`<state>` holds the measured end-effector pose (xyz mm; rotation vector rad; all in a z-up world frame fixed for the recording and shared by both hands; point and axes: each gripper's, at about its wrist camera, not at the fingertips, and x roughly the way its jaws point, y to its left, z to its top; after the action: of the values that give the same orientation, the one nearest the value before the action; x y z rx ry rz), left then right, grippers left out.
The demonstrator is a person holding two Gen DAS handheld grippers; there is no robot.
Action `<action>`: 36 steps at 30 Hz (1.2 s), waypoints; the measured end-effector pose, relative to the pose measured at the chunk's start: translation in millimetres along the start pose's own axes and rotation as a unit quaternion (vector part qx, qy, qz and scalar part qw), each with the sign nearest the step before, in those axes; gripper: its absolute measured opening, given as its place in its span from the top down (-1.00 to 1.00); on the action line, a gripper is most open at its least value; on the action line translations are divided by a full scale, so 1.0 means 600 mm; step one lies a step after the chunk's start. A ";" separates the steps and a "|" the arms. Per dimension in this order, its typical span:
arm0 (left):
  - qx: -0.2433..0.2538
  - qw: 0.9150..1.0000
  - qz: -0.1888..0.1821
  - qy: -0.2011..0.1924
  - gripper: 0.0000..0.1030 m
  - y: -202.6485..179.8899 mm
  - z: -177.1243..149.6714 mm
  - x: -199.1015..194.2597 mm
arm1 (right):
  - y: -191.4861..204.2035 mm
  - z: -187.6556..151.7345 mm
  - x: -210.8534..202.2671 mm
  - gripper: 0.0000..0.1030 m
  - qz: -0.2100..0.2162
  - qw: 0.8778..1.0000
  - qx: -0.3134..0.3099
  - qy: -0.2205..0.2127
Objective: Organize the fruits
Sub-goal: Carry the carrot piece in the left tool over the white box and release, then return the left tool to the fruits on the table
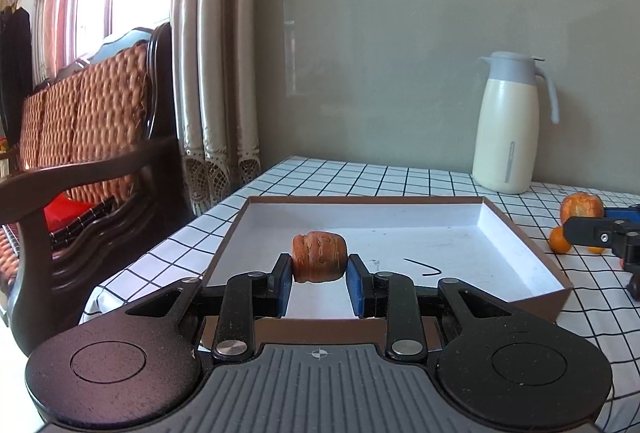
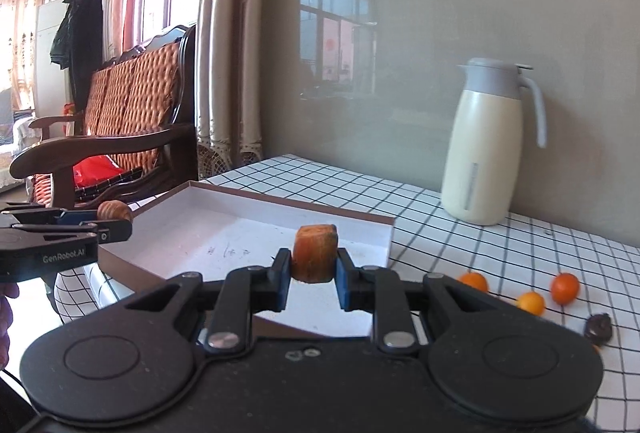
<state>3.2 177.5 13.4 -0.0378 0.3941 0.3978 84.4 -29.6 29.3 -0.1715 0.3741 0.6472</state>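
My left gripper is shut on a wrinkled orange-brown fruit and holds it over the near part of a shallow white box with brown walls. My right gripper is shut on a similar orange-brown fruit above the box's right near corner. In the right wrist view the left gripper shows at the left with its fruit. In the left wrist view the right gripper shows at the right edge with its fruit.
Small orange fruits and a dark dried fruit lie on the checked tablecloth right of the box. A cream jug stands at the back by the wall. A wooden sofa stands left of the table.
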 end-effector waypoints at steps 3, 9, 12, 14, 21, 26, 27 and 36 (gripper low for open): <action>0.005 1.000 0.009 -0.003 0.43 0.011 0.005 0.015 | 0.002 0.007 0.021 0.73 0.002 1.000 -0.007 0.003; -0.011 1.000 0.015 0.010 0.43 0.030 0.006 0.046 | -0.011 0.013 0.049 0.73 -0.002 1.000 -0.006 0.008; -0.013 1.000 0.020 0.008 0.43 0.033 0.009 0.057 | -0.015 0.012 0.065 0.73 -0.002 1.000 0.000 0.014; -0.017 1.000 0.022 0.007 0.43 0.035 0.013 0.065 | -0.017 0.012 0.074 0.73 0.001 1.000 0.001 0.018; -0.020 0.999 0.030 0.012 0.42 0.041 0.015 0.094 | -0.021 0.013 0.121 0.70 0.012 0.999 0.000 0.046; -0.033 0.996 0.070 -0.048 -1.00 0.047 0.012 0.070 | -0.031 0.004 0.120 -0.53 -0.057 0.998 0.006 0.011; -0.030 0.996 0.069 -0.048 -1.00 0.047 0.011 0.069 | -0.034 0.005 0.119 -0.54 -0.056 0.998 0.009 0.010; -0.031 0.997 0.049 -0.050 -1.00 0.039 0.011 0.046 | -0.046 0.016 0.058 -0.88 -0.077 0.996 0.001 -0.039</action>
<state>20.1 210.2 9.7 -0.0598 0.2853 0.5061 129.8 -29.2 25.5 -0.1702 0.2832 0.5006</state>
